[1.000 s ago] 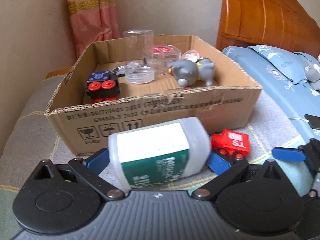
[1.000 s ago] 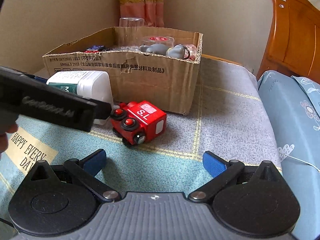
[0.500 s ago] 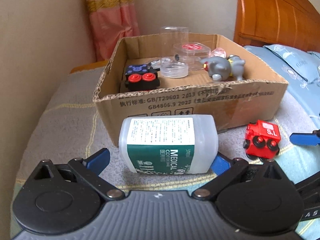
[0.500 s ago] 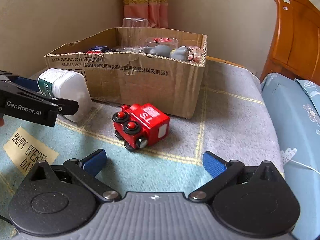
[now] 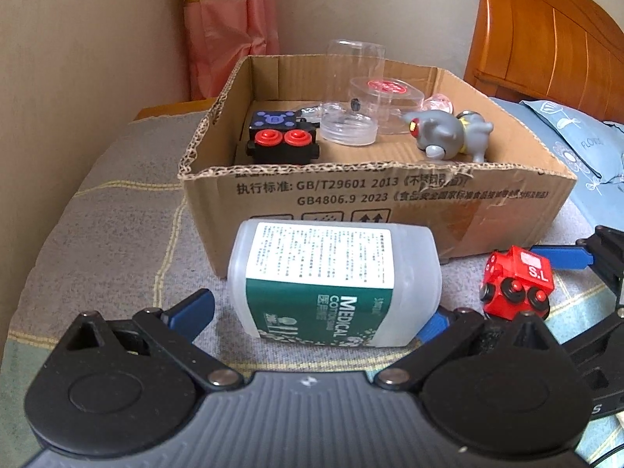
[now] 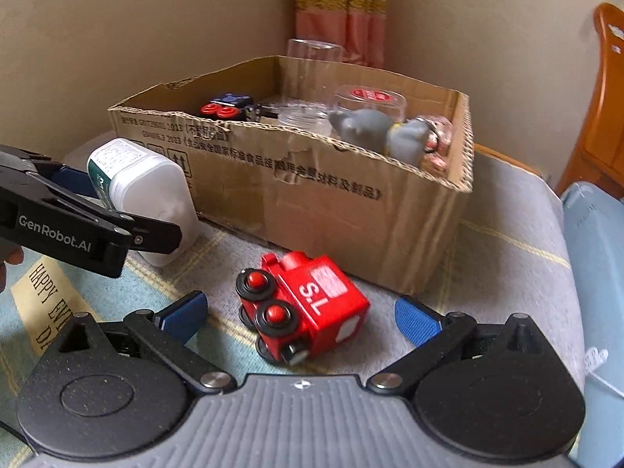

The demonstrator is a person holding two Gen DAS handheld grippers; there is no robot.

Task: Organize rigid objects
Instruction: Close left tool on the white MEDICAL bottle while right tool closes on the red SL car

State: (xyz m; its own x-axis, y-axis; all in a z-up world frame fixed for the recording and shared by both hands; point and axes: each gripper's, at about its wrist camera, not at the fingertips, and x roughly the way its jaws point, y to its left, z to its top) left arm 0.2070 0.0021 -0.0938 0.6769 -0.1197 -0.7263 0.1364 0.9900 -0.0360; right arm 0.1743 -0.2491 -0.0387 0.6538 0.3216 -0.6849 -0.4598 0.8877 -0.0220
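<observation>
A white medical cotton bottle [image 5: 335, 284] with a green label lies on its side on the grey blanket, in front of the cardboard box [image 5: 390, 199]. My left gripper [image 5: 316, 316] is open with the bottle between its blue fingers; the left pad stands clear of it. The bottle also shows in the right wrist view [image 6: 144, 191]. A red toy train [image 6: 304, 308] marked S.L lies between the open fingers of my right gripper [image 6: 300, 316], not gripped. It also shows in the left wrist view [image 5: 516, 282].
The box [image 6: 351, 191] holds a black toy block with red buttons [image 5: 280, 142], clear plastic jars [image 5: 362, 97] and a grey toy animal [image 5: 448, 136]. A wooden headboard [image 5: 546, 39] and blue bedding [image 5: 577, 148] lie to the right; a wall and curtain [image 5: 230, 27] stand behind.
The left gripper has opened and drawn back; the bottle now lies level on the blanket. The right gripper has moved forward so that the red train sits between its fingers.
</observation>
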